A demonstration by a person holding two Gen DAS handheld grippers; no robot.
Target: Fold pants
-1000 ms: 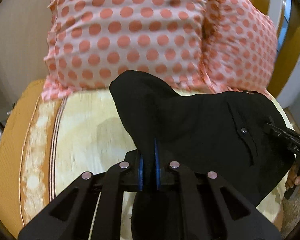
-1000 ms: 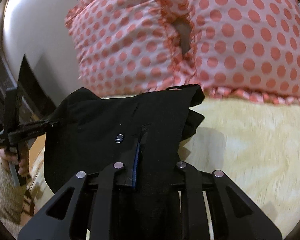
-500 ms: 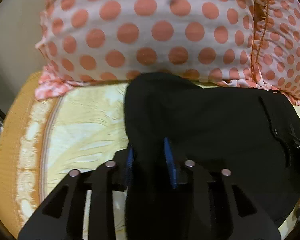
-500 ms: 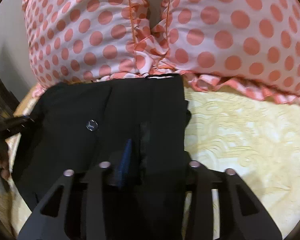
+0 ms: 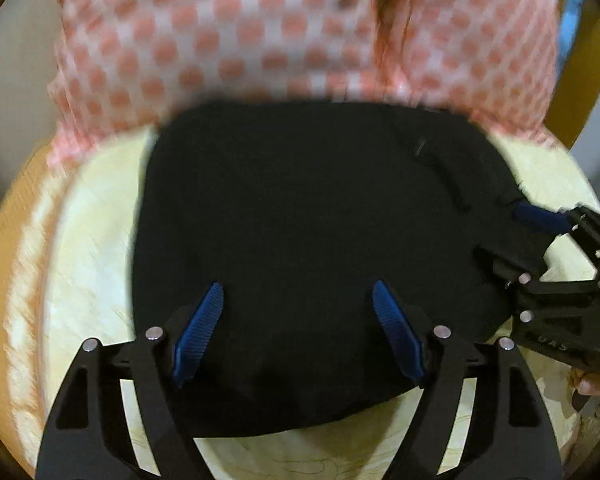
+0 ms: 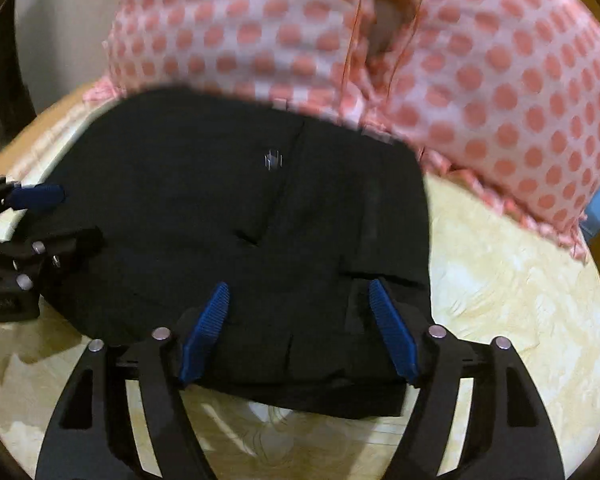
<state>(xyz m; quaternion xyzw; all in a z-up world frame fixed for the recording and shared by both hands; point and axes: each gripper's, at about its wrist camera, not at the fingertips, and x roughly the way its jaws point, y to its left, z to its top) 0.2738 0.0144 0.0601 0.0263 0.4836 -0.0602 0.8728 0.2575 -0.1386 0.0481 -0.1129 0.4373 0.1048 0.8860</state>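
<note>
The black pants (image 5: 300, 208) lie folded in a flat bundle on the yellow bed sheet (image 5: 88, 240), their far edge against a dotted pillow. My left gripper (image 5: 297, 285) hovers over the bundle's near edge; its jaws are opening, and the blue pads stand wide apart without pressing the cloth. In the right wrist view the pants (image 6: 220, 208) show a small metal button (image 6: 273, 159). My right gripper (image 6: 299, 285) is over their near right part, its jaws likewise opening, with cloth below but not pinched. Each gripper appears in the other's view: right gripper (image 5: 516, 236), left gripper (image 6: 60, 218).
A large pink pillow with orange dots (image 5: 260, 40) (image 6: 460, 60) stands along the back of the bed. The sheet (image 6: 500, 300) stretches to the right of the pants. A wooden headboard (image 5: 580, 80) rises at the far right. A person's hand (image 5: 596, 384) holds the right gripper.
Both grippers went from shut on the black cloth to wide open and let it go. Both came down, and the pants now lie flat on the sheet.
</note>
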